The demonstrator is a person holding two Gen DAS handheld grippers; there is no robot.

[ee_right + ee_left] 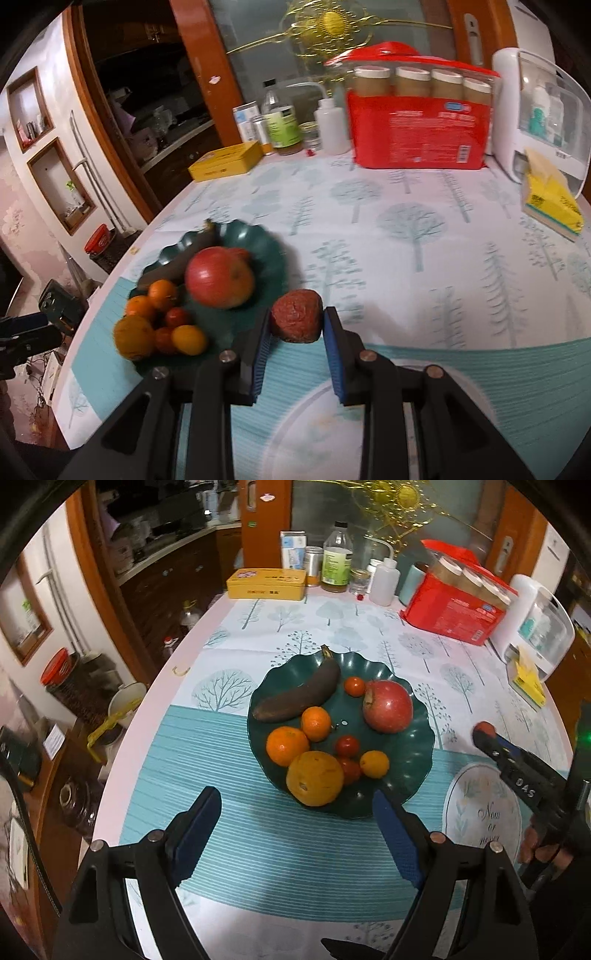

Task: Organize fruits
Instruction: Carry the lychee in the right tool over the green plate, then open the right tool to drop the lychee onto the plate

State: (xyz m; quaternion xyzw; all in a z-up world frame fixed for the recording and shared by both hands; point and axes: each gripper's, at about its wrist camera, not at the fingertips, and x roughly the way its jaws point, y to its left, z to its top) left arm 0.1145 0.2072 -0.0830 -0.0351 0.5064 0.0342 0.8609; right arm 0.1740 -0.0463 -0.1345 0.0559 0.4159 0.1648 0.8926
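the right gripper point(297, 320) jaws are clamping a wrinkled red fruit point(295, 314) just right of the green plate point(413, 760); squeezing may crush it, or it may knock the apple point(388, 706). the left gripper point(295, 834) jaws are gaping empty near the plate, above the tabletop point(258, 849).

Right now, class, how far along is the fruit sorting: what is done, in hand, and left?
Done: the dark brown banana, red apple, oranges and small tomatoes lie in the scalloped green plate. In hand: the right tongs grip a wrinkled reddish-brown fruit beside the plate. Left: placing it; the left tongs are open, empty.
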